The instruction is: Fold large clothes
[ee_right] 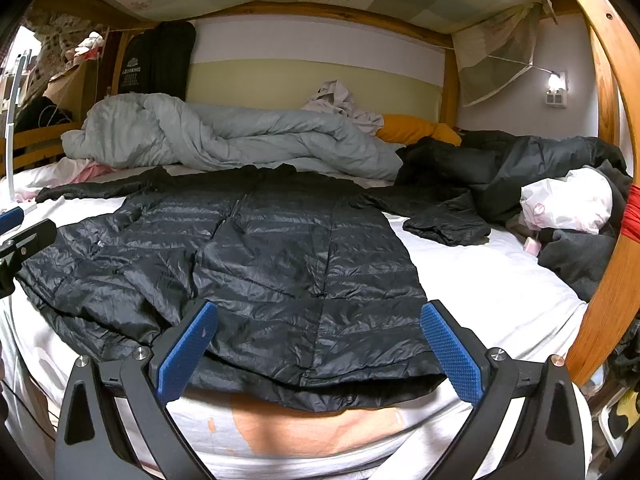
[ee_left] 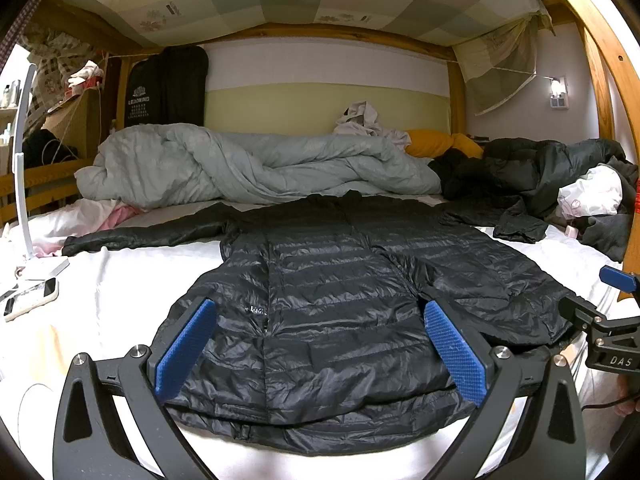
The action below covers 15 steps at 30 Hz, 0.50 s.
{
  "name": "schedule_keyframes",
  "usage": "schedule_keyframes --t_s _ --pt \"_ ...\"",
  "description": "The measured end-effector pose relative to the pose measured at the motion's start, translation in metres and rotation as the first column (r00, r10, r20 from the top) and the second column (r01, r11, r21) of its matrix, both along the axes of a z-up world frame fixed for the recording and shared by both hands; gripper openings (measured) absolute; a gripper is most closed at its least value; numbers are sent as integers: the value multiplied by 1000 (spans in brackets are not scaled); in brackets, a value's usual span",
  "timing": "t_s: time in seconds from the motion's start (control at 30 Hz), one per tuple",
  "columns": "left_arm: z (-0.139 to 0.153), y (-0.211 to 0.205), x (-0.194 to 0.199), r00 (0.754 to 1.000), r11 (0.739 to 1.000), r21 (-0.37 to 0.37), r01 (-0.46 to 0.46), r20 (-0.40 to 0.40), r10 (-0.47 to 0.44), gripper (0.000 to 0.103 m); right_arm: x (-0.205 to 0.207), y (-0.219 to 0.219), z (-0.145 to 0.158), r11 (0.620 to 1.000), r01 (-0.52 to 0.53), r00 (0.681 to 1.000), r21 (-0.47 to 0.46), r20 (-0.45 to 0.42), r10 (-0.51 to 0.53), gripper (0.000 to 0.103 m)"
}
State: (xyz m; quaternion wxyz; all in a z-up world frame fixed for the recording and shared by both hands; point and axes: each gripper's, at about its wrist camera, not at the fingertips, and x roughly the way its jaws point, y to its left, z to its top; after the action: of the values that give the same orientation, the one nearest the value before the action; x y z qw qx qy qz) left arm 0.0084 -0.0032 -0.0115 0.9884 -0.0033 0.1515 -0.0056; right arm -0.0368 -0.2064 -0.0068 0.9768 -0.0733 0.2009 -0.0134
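Note:
A long black quilted down jacket (ee_left: 328, 288) lies spread flat on the white bed sheet (ee_left: 120, 292), hem toward me, both sleeves stretched out sideways. The right wrist view shows the same jacket (ee_right: 256, 256) with its right sleeve (ee_right: 444, 220) crumpled at the cuff. My left gripper (ee_left: 320, 344) hovers open over the hem's left half, its blue pads wide apart with nothing between them. My right gripper (ee_right: 318, 350) is open above the hem's right half. The right gripper (ee_left: 612, 320) also shows at the left wrist view's right edge, and the left gripper (ee_right: 16, 236) shows at the right wrist view's left edge.
A grey duvet (ee_left: 248, 164) is bunched along the far side of the bed. A pile of dark clothes (ee_left: 540, 172) with a white bag (ee_left: 592, 196) fills the far right corner. A phone (ee_left: 28, 296) and white lamp stand (ee_left: 22, 160) sit left. Wooden bunk posts (ee_right: 612, 240) frame the right.

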Motion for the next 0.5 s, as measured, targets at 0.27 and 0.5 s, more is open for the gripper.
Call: schedule_keyframes --t_s 0.27,0.5 --pt "-4 -1 2 1000 1000 3 -6 -14 6 103 0 0 0 1000 1 1000 0 -1 -1 103" --pt "-13 0 11 997 998 42 -43 -56 45 103 8 1 -1 1000 24 1000 -1 -14 -24 103"
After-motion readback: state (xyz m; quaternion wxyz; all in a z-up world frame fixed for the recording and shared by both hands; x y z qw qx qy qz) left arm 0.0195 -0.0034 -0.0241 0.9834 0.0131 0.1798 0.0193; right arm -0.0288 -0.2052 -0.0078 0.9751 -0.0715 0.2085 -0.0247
